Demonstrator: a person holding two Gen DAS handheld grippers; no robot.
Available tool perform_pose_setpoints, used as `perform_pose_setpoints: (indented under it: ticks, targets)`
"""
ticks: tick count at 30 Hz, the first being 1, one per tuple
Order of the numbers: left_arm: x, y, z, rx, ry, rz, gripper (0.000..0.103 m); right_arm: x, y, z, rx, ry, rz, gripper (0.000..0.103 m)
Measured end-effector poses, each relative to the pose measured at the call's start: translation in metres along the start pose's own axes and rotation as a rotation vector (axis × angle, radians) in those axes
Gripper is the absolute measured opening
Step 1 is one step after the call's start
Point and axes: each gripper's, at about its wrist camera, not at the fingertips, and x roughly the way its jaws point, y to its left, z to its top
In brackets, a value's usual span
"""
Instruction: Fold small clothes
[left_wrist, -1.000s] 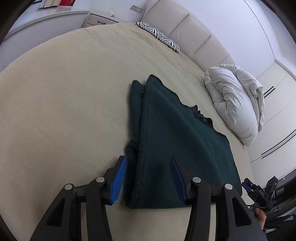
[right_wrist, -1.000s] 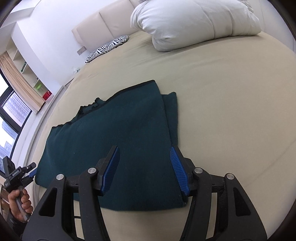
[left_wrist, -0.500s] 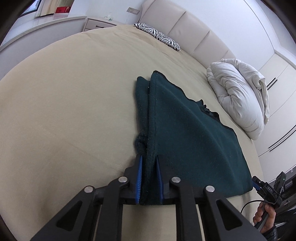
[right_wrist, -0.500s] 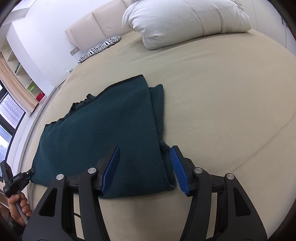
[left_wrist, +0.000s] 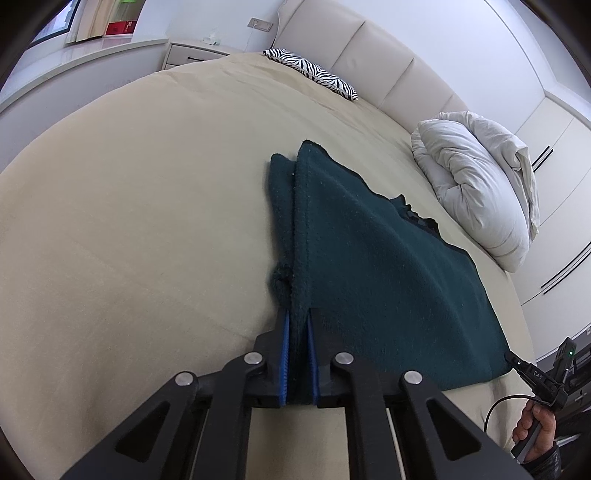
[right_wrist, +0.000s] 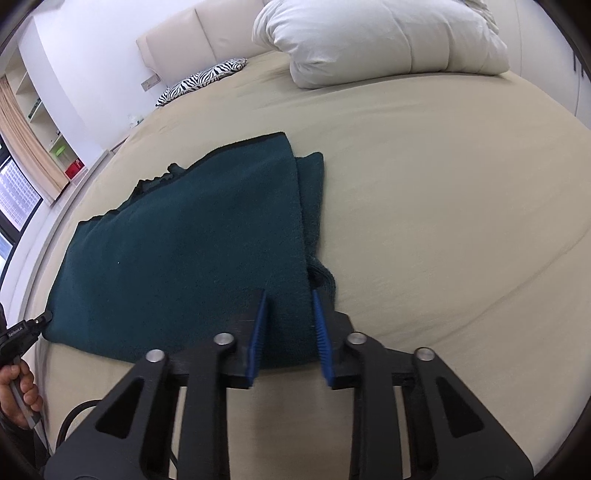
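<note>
A dark green fleece garment (left_wrist: 369, 266) lies flat on a beige bed, folded lengthwise. My left gripper (left_wrist: 297, 325) is shut on the garment's near left corner. In the right wrist view the same garment (right_wrist: 192, 251) spreads to the left, and my right gripper (right_wrist: 288, 306) has its blue pads (right_wrist: 258, 325) on either side of the near right corner, partly closed, with cloth between them. The right gripper also shows at the far right edge of the left wrist view (left_wrist: 532, 373), too small to read its jaws there.
A white duvet bundle (left_wrist: 480, 184) lies on the bed beyond the garment; it also shows in the right wrist view (right_wrist: 376, 37). A zebra-print pillow (left_wrist: 314, 72) sits by the cream headboard (left_wrist: 388, 66). A nightstand (left_wrist: 195, 53) stands at the back left.
My left gripper closed on the garment's corner and stays shut on it. My right gripper moved forward onto the opposite corner and its jaws have narrowed around the cloth.
</note>
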Motion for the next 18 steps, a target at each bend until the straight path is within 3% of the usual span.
perform_pose_setpoints:
  ticks: [2, 9, 14, 18]
  targets:
    - [-0.001, 0.0, 0.0, 0.01, 0.0, 0.003, 0.009, 0.0, -0.001, 0.0, -0.004, 0.0, -0.007, 0.007]
    - [-0.006, 0.0, 0.001, 0.026, 0.003, 0.007, 0.008, -0.01, -0.009, -0.001, 0.074, -0.001, 0.037, 0.005]
    - [-0.006, -0.002, -0.004, 0.057, 0.002, 0.023, 0.007, -0.008, -0.009, -0.015, 0.049, 0.018, 0.002, 0.005]
    - [-0.011, 0.004, -0.01, 0.051, 0.004, 0.015, 0.007, -0.003, -0.024, -0.027, 0.121, 0.026, 0.026, 0.004]
